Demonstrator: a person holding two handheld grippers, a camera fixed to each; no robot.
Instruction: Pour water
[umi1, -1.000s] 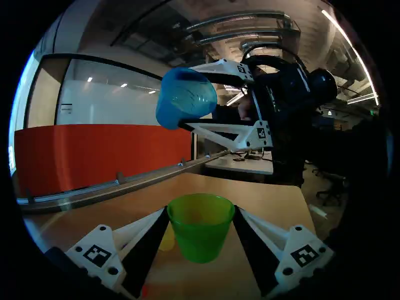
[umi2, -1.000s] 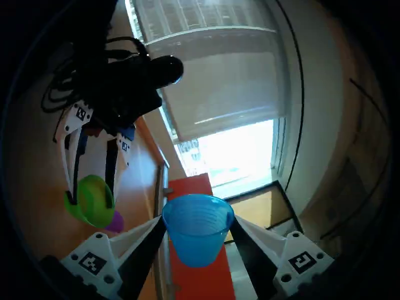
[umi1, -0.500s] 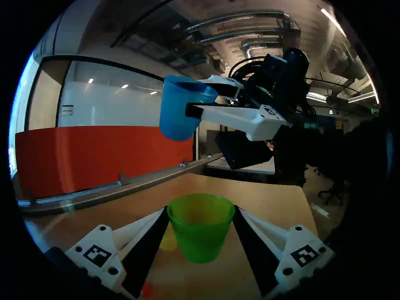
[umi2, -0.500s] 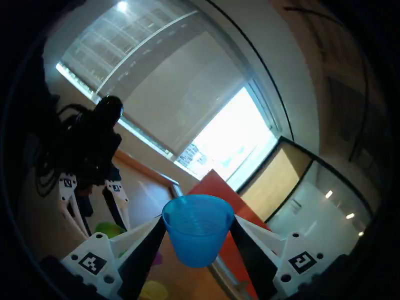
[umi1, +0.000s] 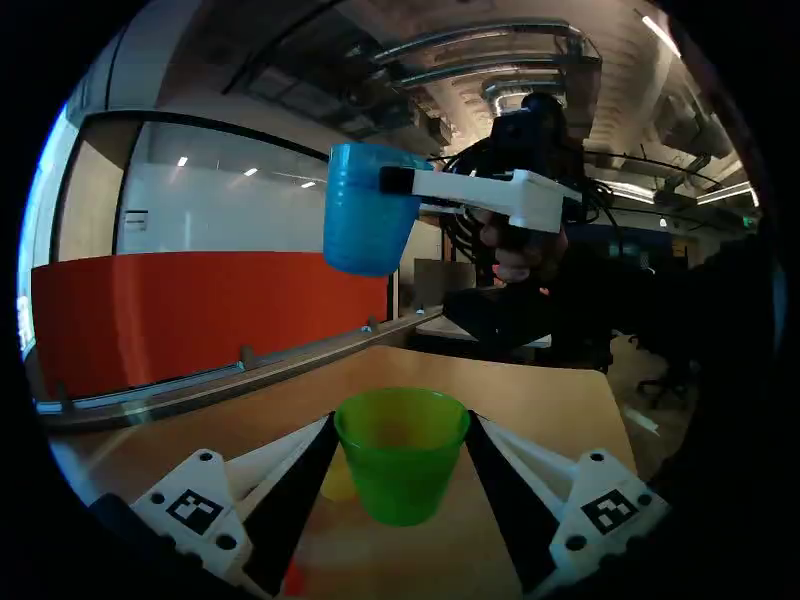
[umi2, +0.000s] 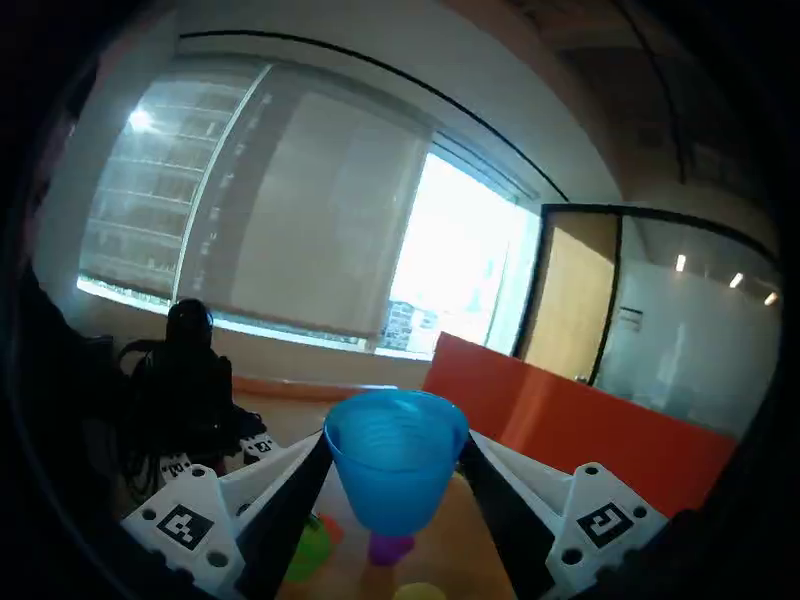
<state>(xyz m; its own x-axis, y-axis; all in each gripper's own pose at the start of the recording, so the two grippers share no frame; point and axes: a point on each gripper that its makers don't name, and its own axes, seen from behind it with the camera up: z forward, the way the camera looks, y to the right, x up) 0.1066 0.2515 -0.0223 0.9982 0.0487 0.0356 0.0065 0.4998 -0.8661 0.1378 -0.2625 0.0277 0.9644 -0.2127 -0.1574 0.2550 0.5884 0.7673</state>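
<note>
Green cup (umi1: 402, 455), translucent blue cup (umi2: 396, 470). Left gripper (umi1: 400, 418) white, black-and-white square tags. Partition (umi1: 200, 310) orange-red, table (umi1: 540, 400) tan wood. Small cup (umi2: 388, 548) looks purple.

Readable text: none could be made out in either view.
Left gripper (umi1: 400, 425) markers: square black-and-white code patterns (umi1: 195, 510) sat on its white fingers, with no letters or digits.
Right gripper (umi2: 397, 445) markers: the same kind of code squares (umi2: 605, 525) sat on its fingers.
Glass wall (umi1: 220, 200) notice: a small pale sheet (umi1: 132, 217) was too small to read.
</note>
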